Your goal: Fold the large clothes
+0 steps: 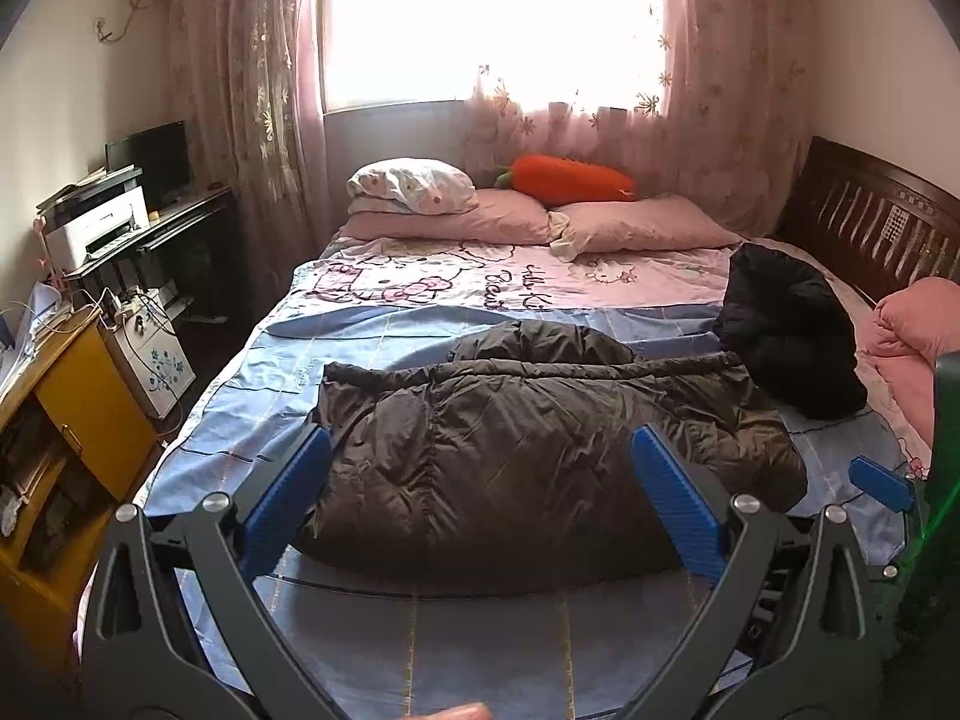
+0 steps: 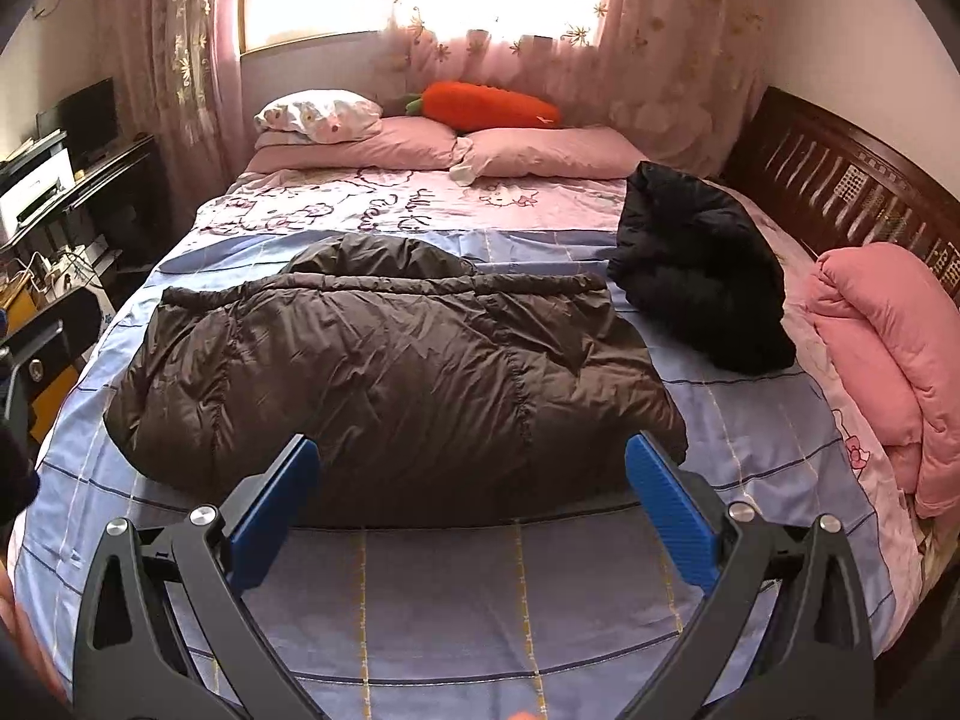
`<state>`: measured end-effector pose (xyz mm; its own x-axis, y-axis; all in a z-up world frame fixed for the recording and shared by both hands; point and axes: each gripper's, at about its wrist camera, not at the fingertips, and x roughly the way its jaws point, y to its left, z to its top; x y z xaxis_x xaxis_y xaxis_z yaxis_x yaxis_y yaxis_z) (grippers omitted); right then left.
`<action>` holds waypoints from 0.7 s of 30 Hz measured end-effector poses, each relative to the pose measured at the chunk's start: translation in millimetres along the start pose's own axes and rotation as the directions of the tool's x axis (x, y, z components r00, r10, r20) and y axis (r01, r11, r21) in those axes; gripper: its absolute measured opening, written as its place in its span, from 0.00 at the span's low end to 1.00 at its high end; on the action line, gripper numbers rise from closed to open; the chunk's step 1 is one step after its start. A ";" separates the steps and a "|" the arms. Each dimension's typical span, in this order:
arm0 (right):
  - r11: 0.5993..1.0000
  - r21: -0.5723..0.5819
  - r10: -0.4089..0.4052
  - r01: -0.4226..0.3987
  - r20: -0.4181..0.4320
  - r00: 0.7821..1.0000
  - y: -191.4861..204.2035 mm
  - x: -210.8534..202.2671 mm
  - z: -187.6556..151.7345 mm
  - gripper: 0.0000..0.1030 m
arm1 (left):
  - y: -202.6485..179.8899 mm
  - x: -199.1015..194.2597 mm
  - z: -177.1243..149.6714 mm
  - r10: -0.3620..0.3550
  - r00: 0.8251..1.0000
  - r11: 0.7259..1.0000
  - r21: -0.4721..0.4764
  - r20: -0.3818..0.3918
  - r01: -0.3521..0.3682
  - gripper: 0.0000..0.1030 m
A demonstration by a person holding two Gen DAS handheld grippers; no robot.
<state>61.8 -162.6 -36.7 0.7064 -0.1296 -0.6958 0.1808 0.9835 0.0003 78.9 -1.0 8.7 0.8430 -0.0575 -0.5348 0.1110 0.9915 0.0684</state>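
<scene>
A large dark brown puffer jacket [image 1: 540,450] lies folded across the blue bed sheet [image 1: 480,648]; it also shows in the right wrist view [image 2: 390,384]. A black puffer garment [image 1: 786,336] sits bunched at the right of the bed, also in the right wrist view [image 2: 702,282]. My left gripper [image 1: 480,480] is open and empty, its blue pads above the jacket's near edge. My right gripper [image 2: 471,480] is open and empty, in front of the jacket's near edge. One of the right gripper's blue pads [image 1: 879,483] shows at the right of the left wrist view.
Pink pillows [image 1: 540,222] and an orange carrot plush [image 1: 570,180] lie at the far end. A folded pink quilt [image 2: 888,360] sits by the dark wooden bed rail [image 2: 840,180] on the right. A yellow cabinet [image 1: 66,420], desk and printer [image 1: 96,228] stand left of the bed.
</scene>
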 end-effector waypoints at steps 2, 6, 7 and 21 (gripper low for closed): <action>1.000 -0.006 0.001 -0.001 0.005 1.000 2.3 -1.3 -0.5 0.99 | -0.1 0.0 0.2 -0.001 1.000 1.000 0.000 0.000 0.001 0.98; 1.000 -0.015 0.001 0.000 0.008 1.000 5.5 -2.2 -1.5 0.99 | 0.9 0.4 -0.1 -0.007 1.000 1.000 -0.002 -0.003 0.007 0.98; 1.000 -0.015 0.002 -0.002 0.008 1.000 5.5 -2.2 -1.4 0.99 | 1.0 0.4 -0.2 -0.006 1.000 1.000 -0.004 -0.004 0.006 0.98; 1.000 -0.012 0.011 -0.011 0.000 1.000 6.6 -0.9 -2.0 0.99 | 2.3 1.1 -0.7 -0.012 1.000 1.000 -0.012 -0.018 0.011 0.98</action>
<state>61.1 -155.8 -37.5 0.7086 -0.1189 -0.6955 0.1649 0.9863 -0.0006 79.7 1.3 7.6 0.8323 -0.0669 -0.5503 0.1142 0.9921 0.0521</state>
